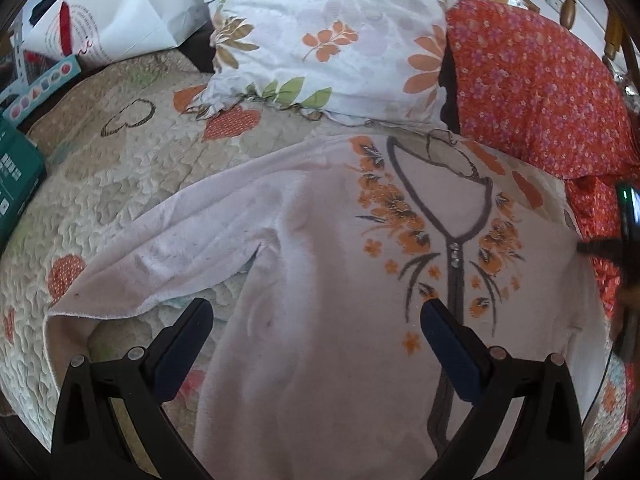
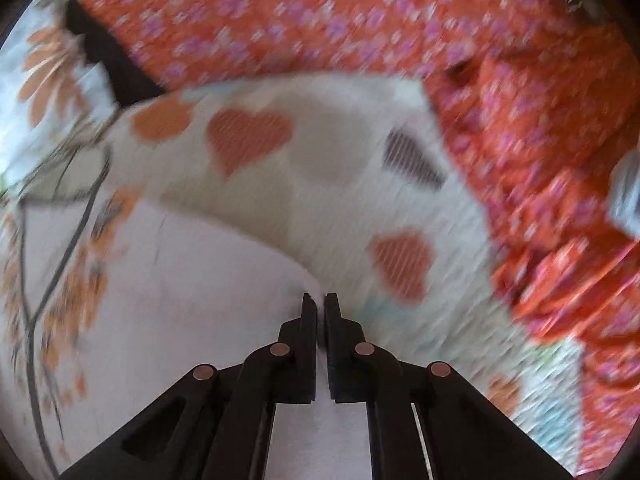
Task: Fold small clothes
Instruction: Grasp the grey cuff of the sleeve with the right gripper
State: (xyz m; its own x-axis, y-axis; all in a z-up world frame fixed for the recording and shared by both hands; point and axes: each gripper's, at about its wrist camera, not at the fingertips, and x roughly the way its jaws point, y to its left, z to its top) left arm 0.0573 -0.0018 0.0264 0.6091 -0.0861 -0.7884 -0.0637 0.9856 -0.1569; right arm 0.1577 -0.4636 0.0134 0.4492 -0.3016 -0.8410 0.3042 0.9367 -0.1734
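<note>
The left gripper (image 1: 316,320) hovers over the shirt (image 1: 320,280), fingers spread wide and holding nothing. The pale shirt lies face up on the quilt (image 1: 120,168), one sleeve (image 1: 160,256) stretched out to the left, its collar near the pillow (image 1: 328,40). The right gripper (image 2: 320,304) has its fingers pressed nearly together, pinching the shirt's (image 2: 180,300) edge; that view is blurred.

Pale pink top (image 1: 320,280) (orange flower print) lies spread, front up.
</note>
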